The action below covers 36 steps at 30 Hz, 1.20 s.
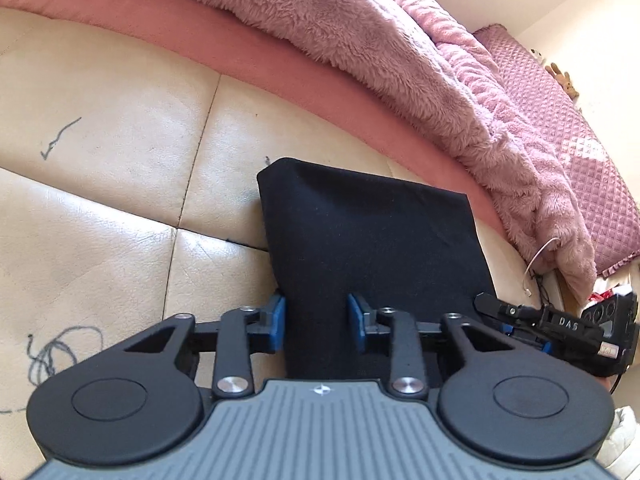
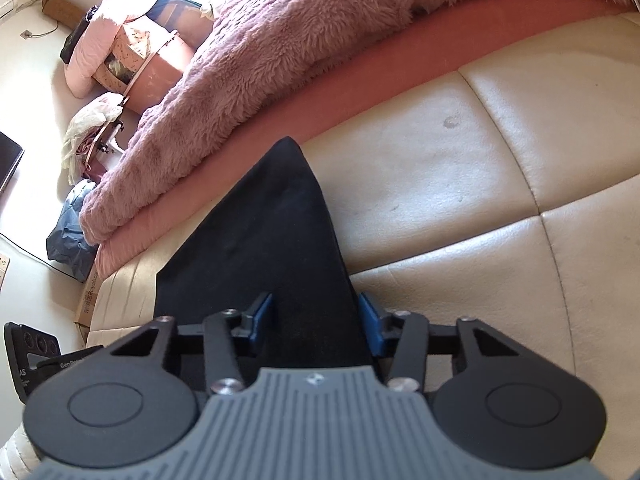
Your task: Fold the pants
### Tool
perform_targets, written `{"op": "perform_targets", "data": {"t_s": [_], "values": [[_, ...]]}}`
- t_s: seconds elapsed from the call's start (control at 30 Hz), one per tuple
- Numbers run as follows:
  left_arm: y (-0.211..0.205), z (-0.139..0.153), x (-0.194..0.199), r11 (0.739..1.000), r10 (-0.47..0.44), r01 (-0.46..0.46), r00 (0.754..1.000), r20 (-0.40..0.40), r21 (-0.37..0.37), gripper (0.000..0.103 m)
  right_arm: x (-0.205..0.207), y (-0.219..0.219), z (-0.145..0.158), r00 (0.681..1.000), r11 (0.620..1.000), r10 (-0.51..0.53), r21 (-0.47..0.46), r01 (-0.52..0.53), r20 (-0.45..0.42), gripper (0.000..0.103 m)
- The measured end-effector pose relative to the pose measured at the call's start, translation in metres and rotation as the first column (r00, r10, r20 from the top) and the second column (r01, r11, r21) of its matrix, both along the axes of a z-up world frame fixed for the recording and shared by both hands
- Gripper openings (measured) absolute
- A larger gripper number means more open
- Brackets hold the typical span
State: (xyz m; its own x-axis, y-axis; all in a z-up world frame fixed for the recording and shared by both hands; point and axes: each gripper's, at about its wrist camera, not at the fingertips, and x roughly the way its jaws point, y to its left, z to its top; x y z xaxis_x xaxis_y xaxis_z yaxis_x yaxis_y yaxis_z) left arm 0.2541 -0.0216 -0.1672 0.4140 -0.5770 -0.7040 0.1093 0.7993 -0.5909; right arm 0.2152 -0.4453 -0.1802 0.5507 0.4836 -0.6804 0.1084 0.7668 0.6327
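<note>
The black pants (image 1: pixel 368 240) lie folded into a compact dark panel on the cream leather surface (image 1: pixel 120 152). My left gripper (image 1: pixel 316 320) is open, its blue pads (image 1: pixel 279 314) standing either side of the panel's near edge. In the right wrist view the pants (image 2: pixel 272 232) run away as a narrowing panel. My right gripper (image 2: pixel 316 320) is open too, its blue pads (image 2: pixel 370 322) apart around the near edge of the cloth. The right gripper's body also shows in the left wrist view (image 1: pixel 560 326), at the panel's right corner.
A fluffy pink blanket (image 1: pixel 360 40) on a pink sheet (image 1: pixel 200 28) borders the far side of the leather surface. A quilted purple cover (image 1: pixel 568 128) lies beyond. In the right wrist view, pink bags (image 2: pixel 120 52) and a blue bag (image 2: pixel 72 232) sit on the floor at left.
</note>
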Motion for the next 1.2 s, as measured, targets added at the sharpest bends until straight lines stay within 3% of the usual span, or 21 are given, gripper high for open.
{"op": "perform_targets", "data": {"t_s": [0.13, 0.23, 0.43, 0.87, 1.03, 1.2], "values": [[0.0, 0.008, -0.001, 1.0, 0.007, -0.008, 0.999, 0.041, 0.028, 0.019, -0.004, -0.004, 0.002, 1.0, 0.999, -0.018, 0.045, 0.018, 0.011, 0.013], [0.004, 0.016, 0.001, 0.999, 0.003, -0.004, 0.999, 0.042, 0.04, 0.018, -0.004, 0.005, 0.012, 1.0, 1.0, -0.012, 0.016, 0.012, 0.014, 0.011], [0.041, 0.037, 0.002, 0.993, -0.028, 0.022, 0.998, 0.058, 0.114, 0.017, -0.004, 0.047, 0.031, 0.999, 0.999, 0.02, 0.047, -0.023, 0.045, 0.008], [0.172, 0.078, 0.031, 0.942, -0.022, -0.011, 0.995, 0.093, 0.336, 0.017, 0.025, 0.22, 0.018, 0.999, 0.981, 0.04, 0.19, -0.046, 0.034, 0.007], [0.211, 0.073, 0.049, 0.922, -0.02, -0.018, 0.995, 0.094, 0.387, 0.017, 0.046, 0.281, 0.014, 0.996, 0.979, 0.077, 0.186, -0.083, 0.041, 0.007], [0.236, 0.054, 0.066, 0.923, -0.019, -0.014, 0.996, 0.084, 0.384, 0.017, 0.06, 0.304, 0.007, 0.996, 0.984, 0.073, 0.158, -0.079, 0.044, 0.007]]}}
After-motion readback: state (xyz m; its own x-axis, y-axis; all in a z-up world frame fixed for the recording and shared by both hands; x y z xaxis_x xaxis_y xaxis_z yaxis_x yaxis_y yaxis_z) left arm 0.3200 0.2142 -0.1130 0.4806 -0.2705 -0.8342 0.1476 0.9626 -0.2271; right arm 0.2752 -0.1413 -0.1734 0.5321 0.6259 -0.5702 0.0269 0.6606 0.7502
